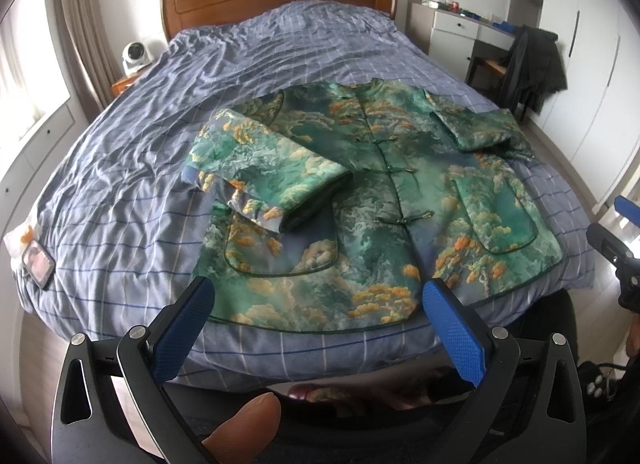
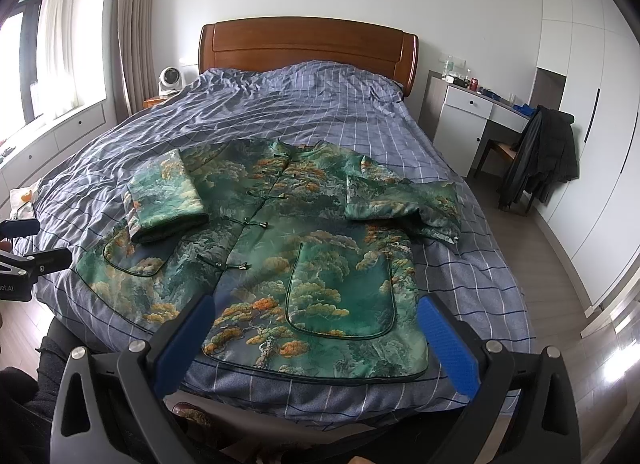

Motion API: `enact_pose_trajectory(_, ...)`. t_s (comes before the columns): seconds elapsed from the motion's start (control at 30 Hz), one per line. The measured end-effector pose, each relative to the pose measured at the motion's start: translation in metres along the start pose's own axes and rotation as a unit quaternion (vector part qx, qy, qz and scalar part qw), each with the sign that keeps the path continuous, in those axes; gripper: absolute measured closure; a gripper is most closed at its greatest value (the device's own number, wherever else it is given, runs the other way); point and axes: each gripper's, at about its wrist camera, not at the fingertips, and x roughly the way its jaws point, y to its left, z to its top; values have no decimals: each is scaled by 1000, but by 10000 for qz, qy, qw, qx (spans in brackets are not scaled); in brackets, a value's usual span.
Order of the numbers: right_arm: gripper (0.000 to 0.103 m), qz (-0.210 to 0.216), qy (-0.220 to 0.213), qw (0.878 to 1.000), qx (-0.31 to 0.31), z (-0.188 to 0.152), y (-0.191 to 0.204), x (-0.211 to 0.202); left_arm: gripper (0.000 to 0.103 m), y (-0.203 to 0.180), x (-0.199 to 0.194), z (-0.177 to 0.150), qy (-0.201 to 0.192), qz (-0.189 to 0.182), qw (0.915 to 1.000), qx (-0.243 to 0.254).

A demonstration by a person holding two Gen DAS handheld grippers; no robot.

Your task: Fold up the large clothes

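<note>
**Sleeves in, body fold not started**

Green printed jacket (image 1: 380,200) lay face up, buttoned, on the checked duvet (image 1: 160,112) near the foot of the bed, collar toward the wooden headboard (image 2: 308,48). Left sleeve (image 1: 264,168) was folded in across the front, cuff lying over the pocket area. Right sleeve (image 2: 400,200) was bent back on itself but its cuff end hung past the jacket's side edge, not fully tucked.

Left gripper (image 1: 316,328) hovered above the hem, jaws spread wide, holding nothing. Right gripper (image 2: 312,340) was likewise spread wide and empty, hovering over the hem corner by the right pocket (image 2: 344,296). Neither touched cloth.

Judged step: between folds, sleeves done or nearly done, hem-to-collar fold pending. Next move probably called for tidying the right sleeve inward, then pinching both hem corners and carrying them up toward the collar. Fabric looked thick and padded, so a deep bite on each corner seemed needed; the stacked left sleeve might slide.
</note>
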Motion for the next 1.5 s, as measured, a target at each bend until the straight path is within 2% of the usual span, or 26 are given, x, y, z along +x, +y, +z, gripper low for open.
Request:
enact_pose_trajectory(0.2, 0, -22, 5, 10000, 7, -1, 0, 1, 0, 3, 1, -1, 19, 50, 10000, 4)
enact_pose_trajectory(0.43, 0, -90, -67, 9999, 42, -3, 1, -3, 0, 6, 15, 15, 6, 228, 9997, -28)
enact_pose_trajectory(0.67, 0, -198, -129, 9997, -24, 16, -14, 6, 0, 9, 30, 33, 22, 445, 9990, 6)
enact_pose_trajectory(0.77, 0, -243, -104, 9993, -250, 25, -19, 14, 0, 14, 42, 42, 48, 516, 9987, 15)
enact_pose_trajectory(0.9, 0, -240, -151, 9988, -387, 42, -32, 35, 0, 15, 58, 48, 139, 563, 9983, 14)
enact_pose_trajectory(1.0, 0, -393, -53, 9975, -583, 50, -37, 57, 0, 13, 65, 52, 185, 543, 9983, 35)
enact_pose_trajectory(1.27, 0, -434, 225, 9941, -973, 55, -43, 94, 0, 10, 79, 57, 322, 539, 9980, 79)
enact_pose_trajectory(1.33, 0, -279, 305, 9916, -1222, 57, -40, 105, 0, 12, 82, 55, 407, 494, 9979, 13)
enact_pose_trajectory(1.37, 0, 11, 405, 9883, -1470, 58, -40, 115, 0, 14, 84, 53, 445, 486, 9978, -22)
enact_pose_trajectory(1.4, 0, 116, 543, 9852, -1620, 57, -40, 124, 0, 15, 85, 52, 467, 477, 9978, -47)
enact_pose_trajectory(1.5, 0, -17, 763, 9779, -1946, 62, -43, 156, 0, 20, 87, 46, 558, 445, 9973, -170)
